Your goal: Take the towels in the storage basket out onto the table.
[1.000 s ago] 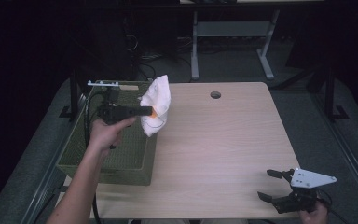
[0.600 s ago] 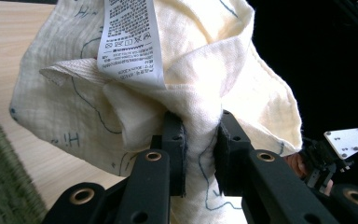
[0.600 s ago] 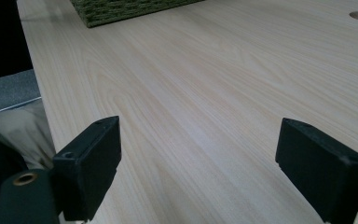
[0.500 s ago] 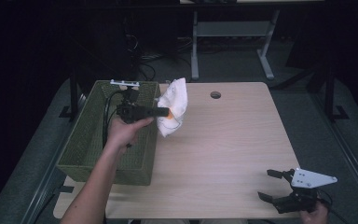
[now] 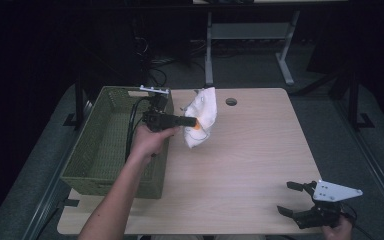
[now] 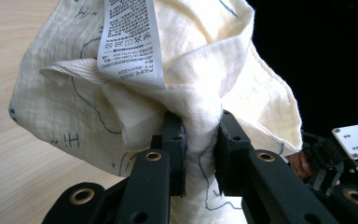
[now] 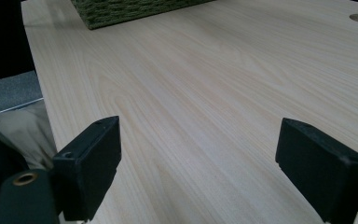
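- Here, the left tongs (image 5: 192, 121) are clamped on a bunched fold of a cream cloth (image 5: 201, 117), holding it in the air just beside the right-hand rim of the green woven basket (image 5: 105, 145).
- In the left gripper view, the two black jaws pinch the cloth (image 6: 168, 88) between them, and a white care label (image 6: 130, 42) hangs down the cloth's front above the jaws.
- The cloth carries thin dark blue line drawings and the letters "Hi" near its lower edge.
- The person's left hand (image 5: 150, 142) grips the tool over the basket's right wall, with the forearm running down along that side of the basket.
- The basket sits on the left part of the light wooden table (image 5: 250, 165), and its inside looks bare as far as the high view shows.
- The right tongs (image 5: 294, 198) rest well apart from the basket, at the table's near right corner, jaws spread wide with nothing between them.
- In the right gripper view, the basket (image 7: 135, 9) lies at the far end of the table (image 7: 205, 93), beyond the parted jaws.
- A round hole (image 5: 231, 102) sits in the table just past the cloth, away from the basket.
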A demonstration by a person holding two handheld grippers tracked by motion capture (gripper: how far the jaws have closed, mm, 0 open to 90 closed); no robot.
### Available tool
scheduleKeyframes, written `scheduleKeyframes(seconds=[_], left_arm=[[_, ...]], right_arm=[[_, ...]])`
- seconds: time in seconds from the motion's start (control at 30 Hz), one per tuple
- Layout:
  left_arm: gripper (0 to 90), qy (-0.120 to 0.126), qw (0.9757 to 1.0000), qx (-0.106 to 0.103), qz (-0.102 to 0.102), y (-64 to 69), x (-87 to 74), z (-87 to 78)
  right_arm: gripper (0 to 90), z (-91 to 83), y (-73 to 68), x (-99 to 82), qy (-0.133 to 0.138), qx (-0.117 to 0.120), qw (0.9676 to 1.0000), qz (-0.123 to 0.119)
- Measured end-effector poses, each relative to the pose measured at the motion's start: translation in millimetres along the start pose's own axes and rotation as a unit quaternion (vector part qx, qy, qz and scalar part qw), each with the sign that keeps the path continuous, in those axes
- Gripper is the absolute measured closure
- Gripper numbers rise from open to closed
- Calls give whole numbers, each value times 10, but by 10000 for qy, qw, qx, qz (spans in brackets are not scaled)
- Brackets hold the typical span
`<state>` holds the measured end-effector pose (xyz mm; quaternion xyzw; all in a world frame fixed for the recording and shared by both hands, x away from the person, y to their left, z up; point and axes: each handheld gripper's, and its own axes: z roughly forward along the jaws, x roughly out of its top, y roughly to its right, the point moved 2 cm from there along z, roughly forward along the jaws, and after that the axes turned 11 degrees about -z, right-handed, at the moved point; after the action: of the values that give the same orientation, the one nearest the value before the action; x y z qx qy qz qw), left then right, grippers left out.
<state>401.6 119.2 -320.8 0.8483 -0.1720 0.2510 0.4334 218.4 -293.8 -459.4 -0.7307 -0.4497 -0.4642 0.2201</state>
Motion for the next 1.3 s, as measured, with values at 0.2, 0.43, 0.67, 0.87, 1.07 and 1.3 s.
scheduleKeyframes(seconds=[0.2, 0.43, 0.67, 0.87, 1.07, 1.3], left_arm=[[769, -136, 9999, 1, 36, 31, -13, 181], [768, -287, 9996, 32, 70, 77, -22, 408], [768, -422, 9990, 73, 125, 98, -47, 598], [768, -472, 9988, 123, 81, 104, -67, 752], [768, -552, 9983, 164, 125, 108, -78, 881], [768, -630, 9974, 321, 131, 78, -104, 1020]], right_arm=[[138, 2, 0, -1, -9, -3, 10000, -8], [138, 5, 5, -5, -4, -15, 10000, -1], [138, 1, 9, -7, 24, -4, 10000, -8], [138, -5, 7, -5, 28, 7, 10000, 0], [138, -10, 6, -3, 39, 15, 10000, 16], [138, -14, 4, -3, 42, 20, 10000, 9]])
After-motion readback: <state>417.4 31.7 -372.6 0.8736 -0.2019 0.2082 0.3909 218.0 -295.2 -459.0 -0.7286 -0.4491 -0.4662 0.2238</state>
